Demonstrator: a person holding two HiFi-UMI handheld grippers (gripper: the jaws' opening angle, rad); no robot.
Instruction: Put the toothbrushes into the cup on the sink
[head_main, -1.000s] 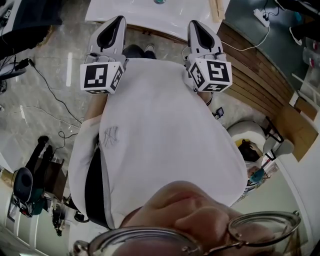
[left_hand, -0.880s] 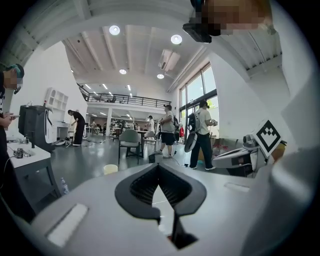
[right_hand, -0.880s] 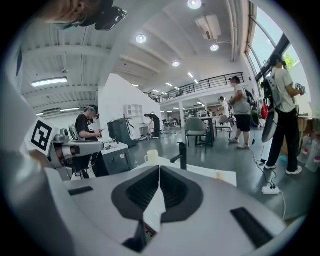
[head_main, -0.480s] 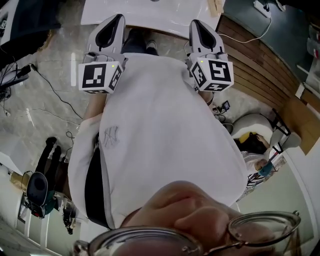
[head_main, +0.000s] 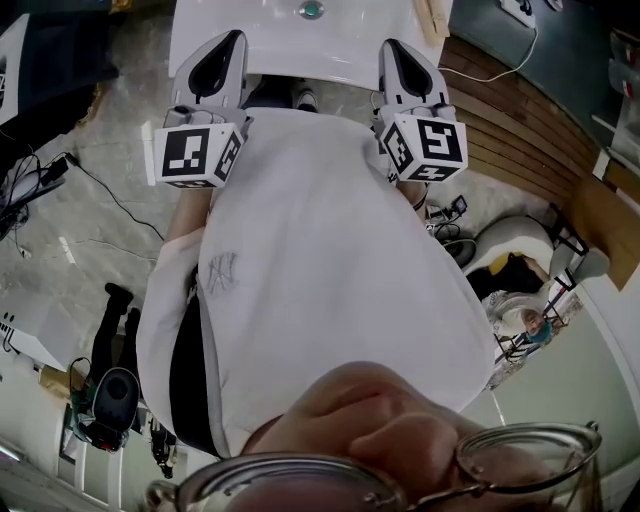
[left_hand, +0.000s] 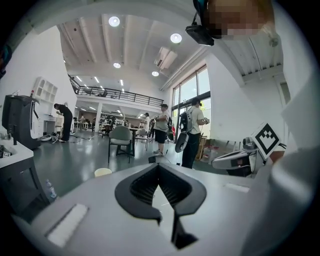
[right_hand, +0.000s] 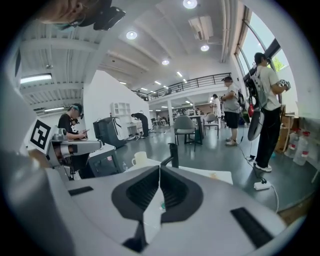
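In the head view both grippers are held out in front of my chest, pointing at the white sink (head_main: 290, 45), whose drain (head_main: 312, 10) shows at the top edge. My left gripper (head_main: 232, 42) and right gripper (head_main: 392, 50) are both shut with nothing in them. The right gripper view looks over its shut jaws (right_hand: 160, 168) to a white cup (right_hand: 139, 159) and a black tap (right_hand: 173, 154) on the sink top (right_hand: 215, 175). In the left gripper view a cream cup (left_hand: 103, 172) sits beyond the shut gripper (left_hand: 159, 167). No toothbrush shows in any view.
A slatted wooden platform (head_main: 520, 140) lies right of the sink, with a power strip (head_main: 520, 10) and its cord. Cables (head_main: 100, 185) trail on the floor at the left. People and a chair (left_hand: 120, 140) stand far off in the hall.
Both grippers have edged towards the sink. More of the basin shows at the top of the head view, and its drain has come into sight. Both stay shut.
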